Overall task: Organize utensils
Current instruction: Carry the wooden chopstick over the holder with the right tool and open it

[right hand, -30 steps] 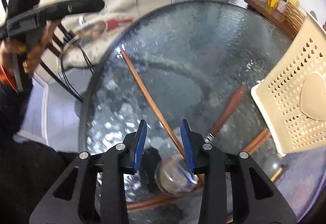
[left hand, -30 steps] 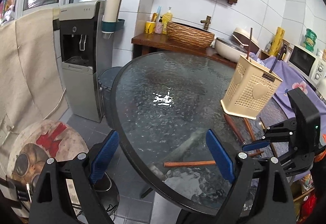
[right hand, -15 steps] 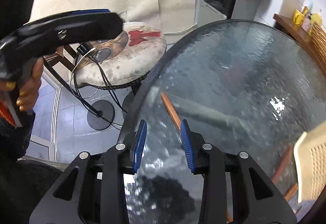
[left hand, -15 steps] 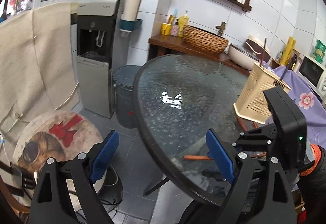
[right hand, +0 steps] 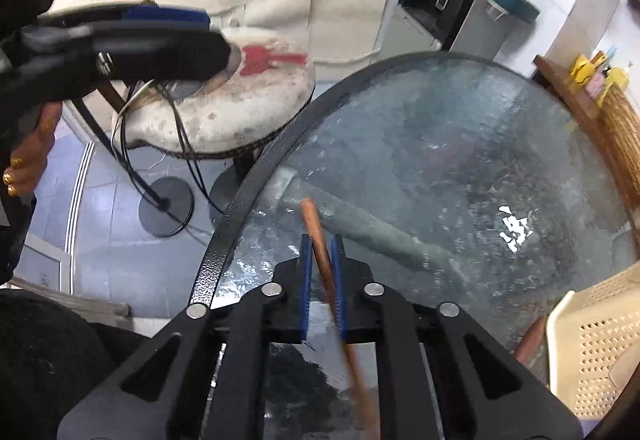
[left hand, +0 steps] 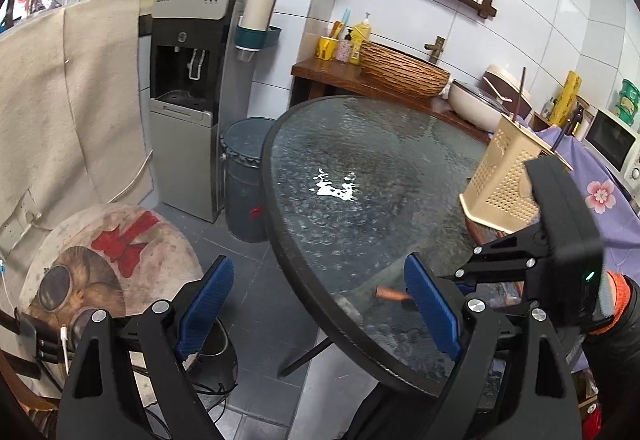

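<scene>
Gripping: my right gripper (right hand: 322,272) has just closed its jaws on a brown wooden handle (right hand: 316,236); the blue pads (right hand: 306,280) press it from both sides.
Handle: it runs between my right pads, its free end poking out past the fingertips toward the near edge of the table, its other end blurred below the gripper, so I cannot tell which utensil it belongs to.
Same handle, left view: its end (left hand: 390,294) shows on the glass just beside my left gripper's right pad, with the right gripper (left hand: 460,274) over it.
Left gripper: my left gripper (left hand: 316,304) is spread wide with nothing between its pads; one pad hangs over the floor by the stool, the other over the table's near rim.
Table: a round glass table (left hand: 360,167) with a black rim; (right hand: 460,167) from my right view.
Utensil holder: a cream perforated utensil holder (left hand: 500,183) stands on the far right of the table, well apart from the gripped handle; a dark stick rises from it. My right view catches its corner (right hand: 592,352).
Other utensils: another brown handle (right hand: 528,340) lies on the glass just beside the holder.
Stool: a round cushioned stool (left hand: 100,272) with a red bow print sits beside the table.
</scene>
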`<act>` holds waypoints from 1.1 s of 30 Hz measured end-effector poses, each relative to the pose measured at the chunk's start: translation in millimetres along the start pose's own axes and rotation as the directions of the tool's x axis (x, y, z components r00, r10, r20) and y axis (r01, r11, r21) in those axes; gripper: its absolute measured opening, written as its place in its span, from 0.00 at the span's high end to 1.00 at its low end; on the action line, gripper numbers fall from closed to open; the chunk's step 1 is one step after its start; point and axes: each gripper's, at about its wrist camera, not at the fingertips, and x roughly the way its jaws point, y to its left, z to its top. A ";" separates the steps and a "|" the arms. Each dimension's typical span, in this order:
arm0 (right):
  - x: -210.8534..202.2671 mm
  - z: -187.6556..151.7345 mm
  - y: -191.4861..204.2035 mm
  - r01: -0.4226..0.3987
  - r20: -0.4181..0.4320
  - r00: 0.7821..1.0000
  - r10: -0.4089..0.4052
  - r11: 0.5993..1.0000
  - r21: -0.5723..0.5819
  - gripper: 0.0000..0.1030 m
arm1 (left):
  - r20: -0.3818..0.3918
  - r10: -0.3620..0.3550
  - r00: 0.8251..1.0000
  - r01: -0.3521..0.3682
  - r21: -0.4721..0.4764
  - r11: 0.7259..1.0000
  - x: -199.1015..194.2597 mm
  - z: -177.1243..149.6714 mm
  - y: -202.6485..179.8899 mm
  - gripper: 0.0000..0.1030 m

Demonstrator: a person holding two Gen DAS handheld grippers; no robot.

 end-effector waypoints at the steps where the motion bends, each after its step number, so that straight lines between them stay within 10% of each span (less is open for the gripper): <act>1: -5.0 -0.2 -1.5 0.002 0.019 1.000 -0.002 1.000 0.010 0.93 | -0.002 -0.004 1.000 0.004 0.005 1.000 0.6 -0.2 -2.1 0.17; 15: -171.7 -42.2 -68.4 0.112 0.364 0.908 -0.209 0.957 0.269 0.93 | -0.020 -0.106 0.994 0.107 0.082 0.991 15.1 2.9 -44.7 0.17; 26: -308.2 -80.1 -119.1 0.071 0.530 0.747 -0.401 0.841 0.537 0.93 | 0.080 -0.196 0.977 0.172 0.236 0.956 8.7 45.5 -118.2 0.17; 33: -368.5 -75.0 -162.3 0.141 0.527 0.585 -0.617 0.717 0.683 0.93 | 0.126 -0.273 0.954 0.231 0.273 0.934 0.3 58.7 -161.7 0.17</act>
